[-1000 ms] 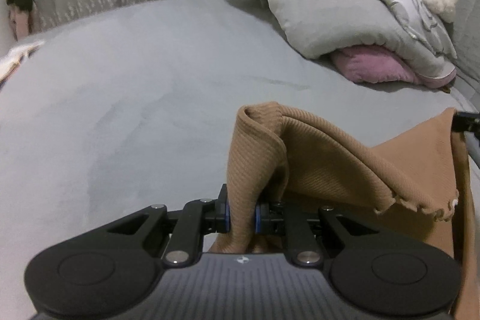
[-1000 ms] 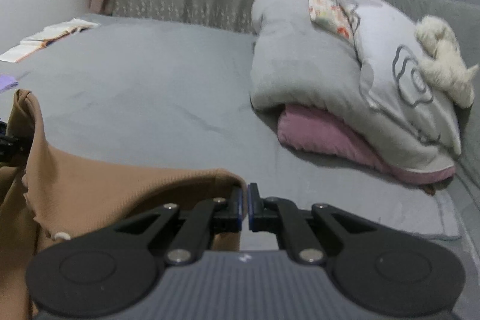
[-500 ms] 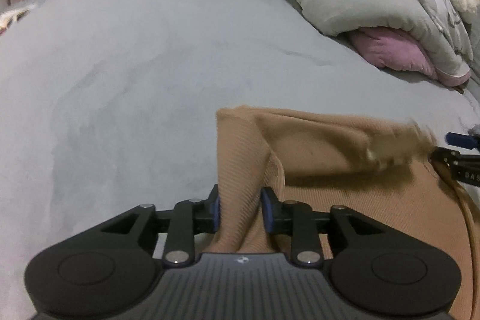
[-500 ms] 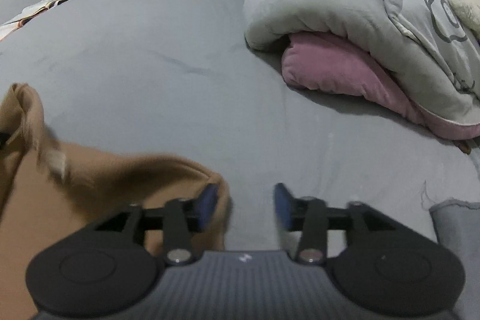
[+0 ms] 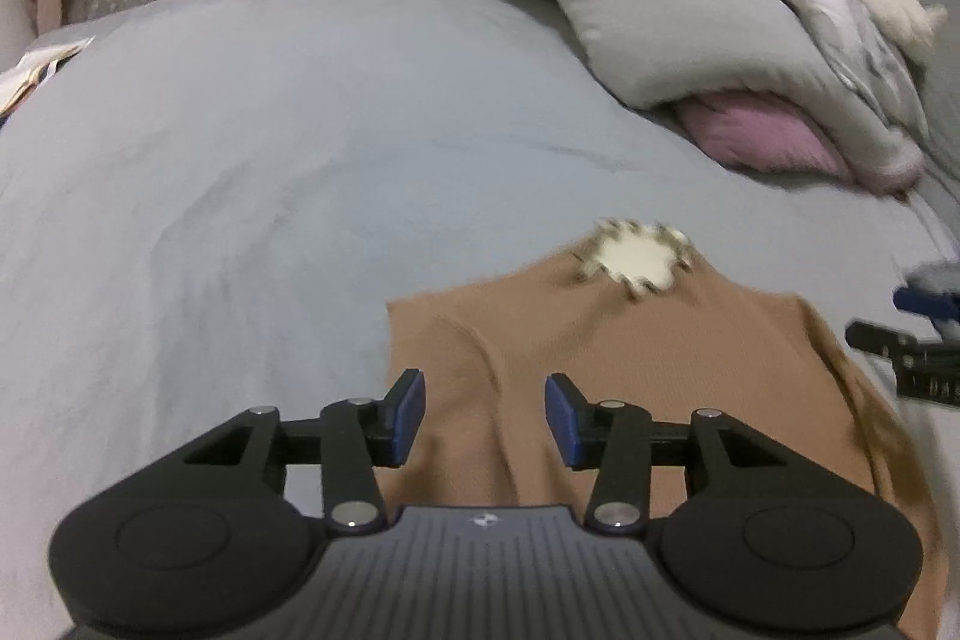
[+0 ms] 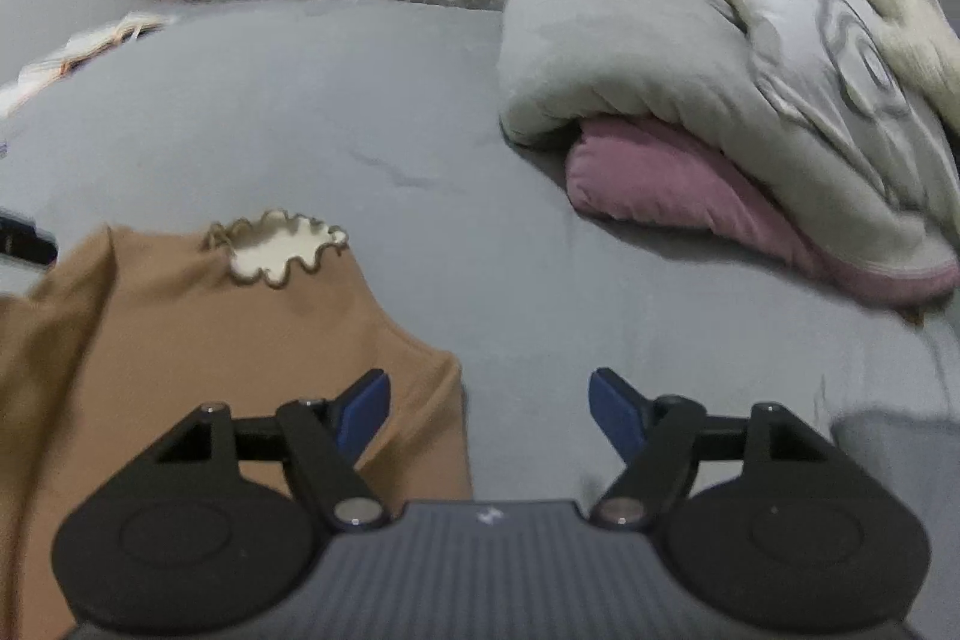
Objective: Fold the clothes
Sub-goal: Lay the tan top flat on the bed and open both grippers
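Brown garment (image 5: pixel 630 370) lies flat on grey bed (image 5: pixel 270 160), frilled cream collar (image 5: pixel 639 259) up.

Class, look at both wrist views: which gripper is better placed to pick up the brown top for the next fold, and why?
Probably the left gripper: its jaws are opening directly over the brown top. The right gripper, also opening, hangs mostly over bare bed sheet, only its left finger over the top's edge.

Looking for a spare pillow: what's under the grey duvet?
A pink cushion sticks out from under the folded duvet. How far it runs beneath, or anything else there, is covered.
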